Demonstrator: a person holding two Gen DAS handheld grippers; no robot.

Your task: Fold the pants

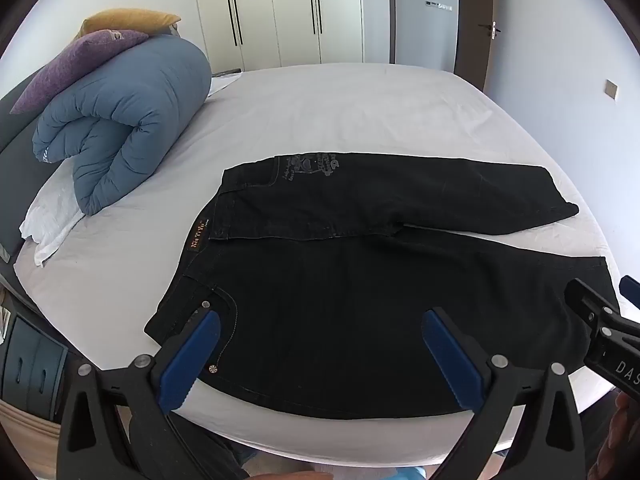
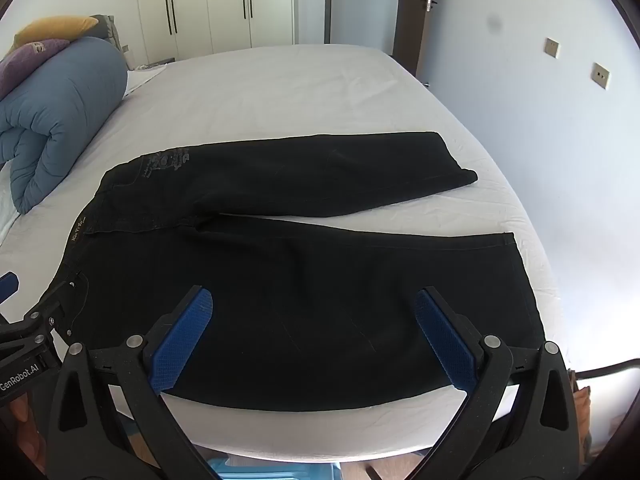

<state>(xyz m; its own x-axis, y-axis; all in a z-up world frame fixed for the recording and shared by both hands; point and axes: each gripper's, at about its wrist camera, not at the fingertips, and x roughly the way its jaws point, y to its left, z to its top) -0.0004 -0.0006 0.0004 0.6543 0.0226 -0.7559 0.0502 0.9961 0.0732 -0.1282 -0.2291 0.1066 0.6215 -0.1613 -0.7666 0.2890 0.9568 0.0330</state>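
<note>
Black jeans (image 1: 360, 272) lie flat on the white bed (image 1: 320, 112), waist to the left, both legs spread to the right with a gap between them. They also show in the right wrist view (image 2: 304, 280). My left gripper (image 1: 320, 356) is open and empty, hovering over the near waist and hip pocket. My right gripper (image 2: 314, 332) is open and empty, over the near leg. The right gripper shows at the left view's right edge (image 1: 600, 320); the left gripper shows at the right view's left edge (image 2: 28, 320).
A rolled blue duvet (image 1: 120, 120) with purple and yellow pillows (image 1: 80, 60) sits at the bed's far left. A wardrobe (image 1: 280, 12) and a door stand behind. The bed's near edge (image 1: 320, 432) runs just below the jeans.
</note>
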